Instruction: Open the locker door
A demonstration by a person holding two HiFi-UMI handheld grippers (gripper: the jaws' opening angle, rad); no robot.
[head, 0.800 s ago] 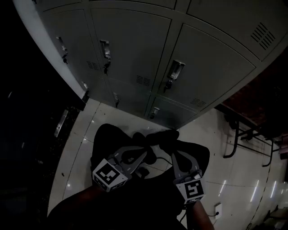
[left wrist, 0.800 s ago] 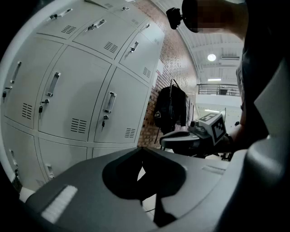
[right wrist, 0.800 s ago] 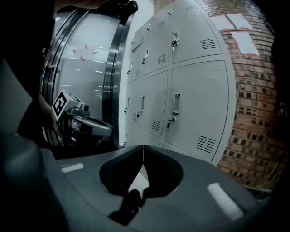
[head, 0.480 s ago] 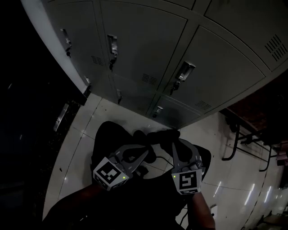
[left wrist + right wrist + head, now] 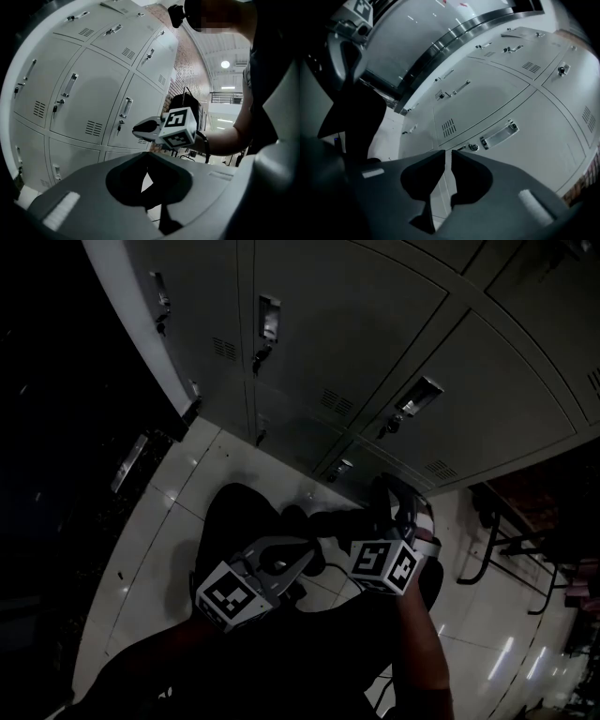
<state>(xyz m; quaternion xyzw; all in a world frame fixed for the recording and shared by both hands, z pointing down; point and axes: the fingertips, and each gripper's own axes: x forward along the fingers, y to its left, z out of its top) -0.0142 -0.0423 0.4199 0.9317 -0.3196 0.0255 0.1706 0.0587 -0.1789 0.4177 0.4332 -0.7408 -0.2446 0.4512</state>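
A bank of grey lockers (image 5: 375,324) fills the top of the head view. One door has a recessed metal handle (image 5: 419,395) with a key lock (image 5: 389,425) just below it. My right gripper (image 5: 397,491) is raised toward the lockers and does not touch them. In the right gripper view its jaws (image 5: 445,153) stand a narrow slit apart with nothing between them, and the handle (image 5: 499,135) lies just beyond. My left gripper (image 5: 309,524) hangs low near my body. Its tips (image 5: 146,155) meet on nothing.
More locker doors with handles (image 5: 269,317) sit to the left, and a lower one (image 5: 339,467) is near the floor. A glossy white tiled floor (image 5: 159,512) lies below. Dark metal furniture legs (image 5: 492,545) stand at the right. The locker bank ends at its left corner (image 5: 178,404).
My right gripper has lifted and swung up toward the lockers, its marker cube turning. The lockers now sit closer and further left in the head view. The left gripper has barely moved.
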